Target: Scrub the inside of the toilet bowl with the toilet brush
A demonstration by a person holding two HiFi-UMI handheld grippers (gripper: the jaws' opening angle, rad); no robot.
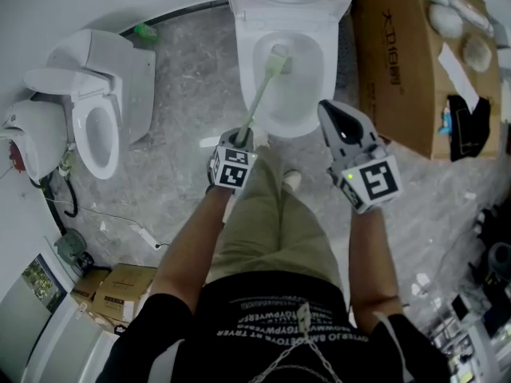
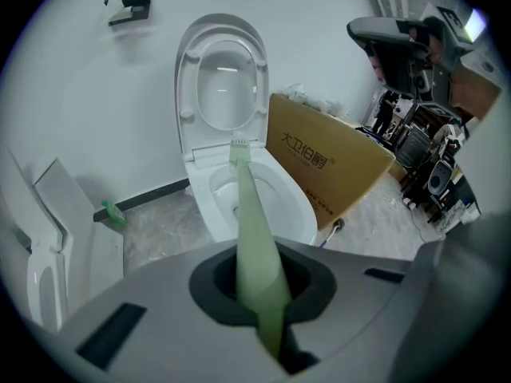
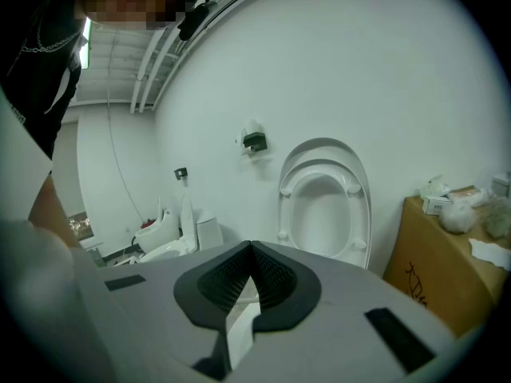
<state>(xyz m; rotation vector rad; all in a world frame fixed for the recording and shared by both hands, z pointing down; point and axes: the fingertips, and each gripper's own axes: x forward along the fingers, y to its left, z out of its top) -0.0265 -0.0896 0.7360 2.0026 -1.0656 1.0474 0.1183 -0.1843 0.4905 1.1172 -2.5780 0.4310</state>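
A white toilet (image 1: 307, 22) stands at the top centre with lid and seat raised; its bowl (image 1: 305, 94) is open. The pale green toilet brush (image 1: 259, 94) slants from my left gripper (image 1: 243, 138) up into the bowl, its head (image 1: 279, 58) near the bowl's back left. In the left gripper view the handle (image 2: 254, 246) runs out between the jaws toward the bowl (image 2: 275, 202). My left gripper (image 2: 259, 294) is shut on it. My right gripper (image 1: 334, 112) hovers off the bowl's front right rim, shut and empty, and in its own view the right gripper (image 3: 250, 250) faces the raised seat (image 3: 323, 206).
A big cardboard box (image 1: 399, 62) with cloths and paper on top stands right of the toilet. A second toilet (image 1: 88, 110) sits at the left wall, with a green bottle (image 1: 145, 32) behind it. Small boxes (image 1: 120, 286) and cables lie at the lower left.
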